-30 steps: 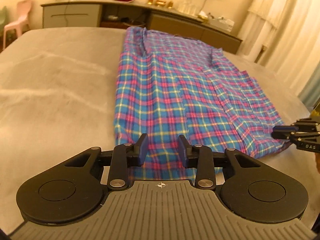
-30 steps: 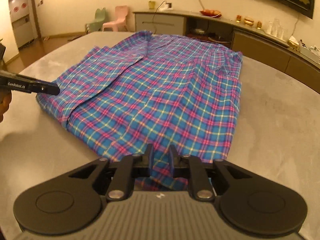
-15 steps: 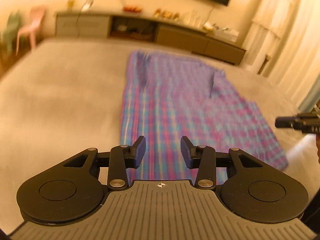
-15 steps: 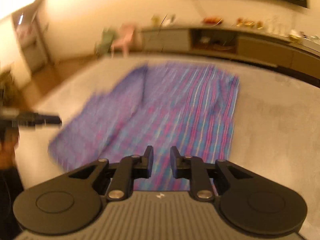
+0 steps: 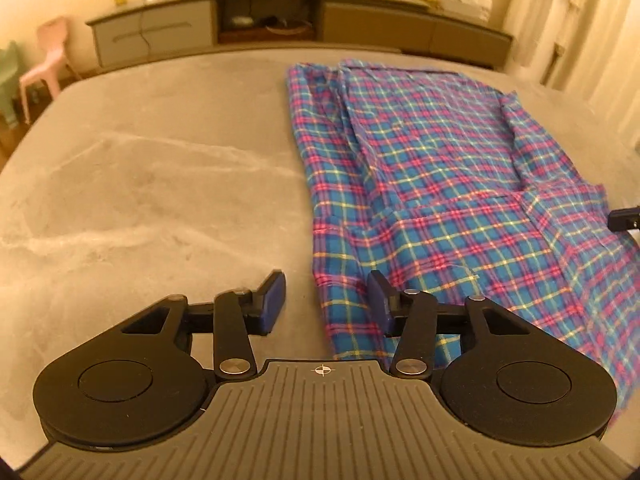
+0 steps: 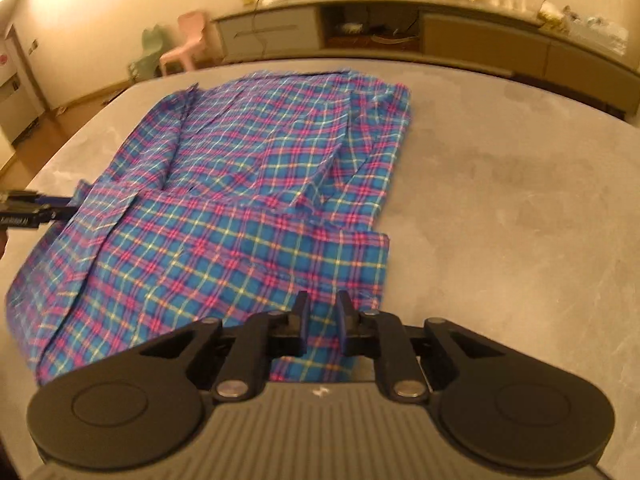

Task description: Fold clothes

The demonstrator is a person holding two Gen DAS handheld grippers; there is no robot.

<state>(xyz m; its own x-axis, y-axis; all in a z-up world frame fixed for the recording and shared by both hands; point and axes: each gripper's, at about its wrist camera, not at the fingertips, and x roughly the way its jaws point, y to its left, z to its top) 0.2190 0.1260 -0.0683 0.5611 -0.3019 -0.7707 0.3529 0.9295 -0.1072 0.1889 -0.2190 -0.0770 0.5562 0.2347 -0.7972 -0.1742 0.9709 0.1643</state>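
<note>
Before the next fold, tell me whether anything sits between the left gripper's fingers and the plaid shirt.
Nothing visible does. The left gripper hangs open over the near left edge of the plaid shirt, with only bare grey table beside it. No other object lies on the cloth or near that edge.

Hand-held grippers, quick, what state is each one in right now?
Left hand-held gripper: open, just been opening, holding nothing.
Right hand-held gripper: slightly open, empty above the plaid shirt.
</note>
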